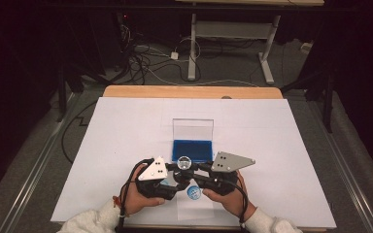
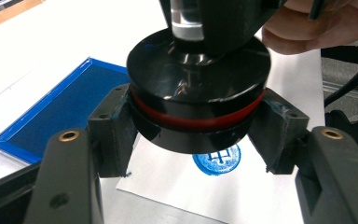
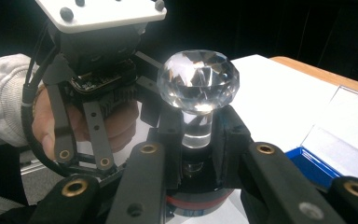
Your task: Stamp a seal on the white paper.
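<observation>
High view: both hand-held grippers meet near the front edge of the white surface point(image 1: 126, 126), just this side of an open ink pad point(image 1: 192, 150) whose clear lid point(image 1: 193, 129) stands up behind the blue felt. Between them is a stamp point(image 1: 184, 165) with a faceted clear knob on top. The left hand-held gripper point(image 1: 171, 170) comes in from the left and the right hand-held gripper point(image 1: 194, 171) from the right, each held in a hand with a pale sleeve. A round blue print point(image 1: 193, 193) lies on a paper sheet point(image 1: 194, 206) just near of the stamp.

Left gripper view: the left hand-held gripper point(image 2: 196, 135) is clamped on the stamp's black round base point(image 2: 198, 88), one pad pressed on each side of it, at and below the red band point(image 2: 200, 122) (the pads show blue ink smears). The base hangs clear of the paper point(image 2: 242, 196), directly above the blue print point(image 2: 216, 160). The ink pad point(image 2: 60, 112) lies to the left.

Right gripper view: the right hand-held gripper point(image 3: 196, 140) is closed on the clear stem just under the knob point(image 3: 198, 80), its black pads tight against both sides. The left hand-held gripper and its hand point(image 3: 116, 126) sit just behind the stamp, to the left. A corner of the ink pad point(image 3: 307, 163) shows at the right.
</observation>
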